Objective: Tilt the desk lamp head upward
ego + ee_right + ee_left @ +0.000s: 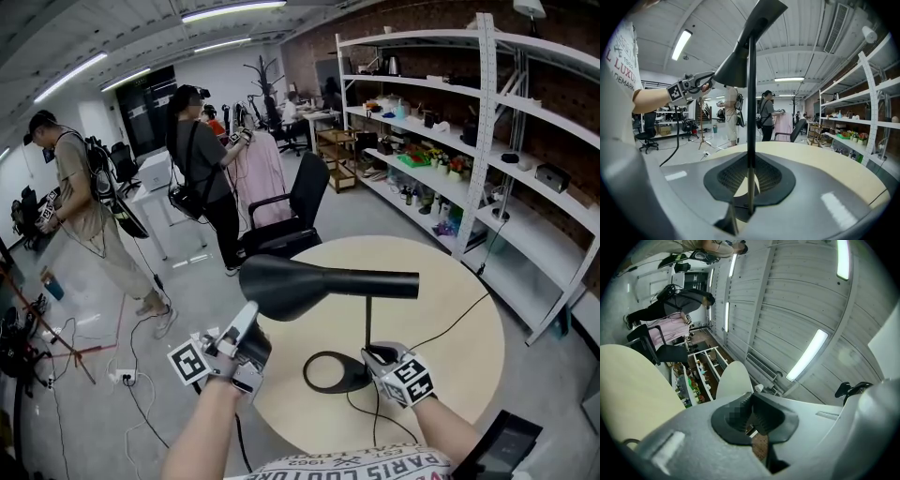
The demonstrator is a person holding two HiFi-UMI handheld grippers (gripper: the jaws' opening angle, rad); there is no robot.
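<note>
A black desk lamp stands on the round cream table (pixel 450 309). Its cone-shaped head (pixel 309 281) lies about level, on a thin stem (pixel 367 323) above a ring base (pixel 330 372). My left gripper (pixel 251 311) is shut on the wide rim of the head; the left gripper view shows the shut jaws (pixel 751 416) under the pale inside of the shade (pixel 733 380). Low down by the base, my right gripper (pixel 373 354) is shut on the stem, which runs up between the pads (pixel 749 180) to the head (pixel 747 42). The left gripper (pixel 701 84) also shows there at the shade's edge.
The lamp's black cable (pixel 455 323) trails right across the table. A black office chair (pixel 291 211) stands behind the table, and white shelves (pixel 487 141) run along the right wall. Two people (pixel 202 169) stand on the floor to the left. A dark device (pixel 502 445) lies bottom right.
</note>
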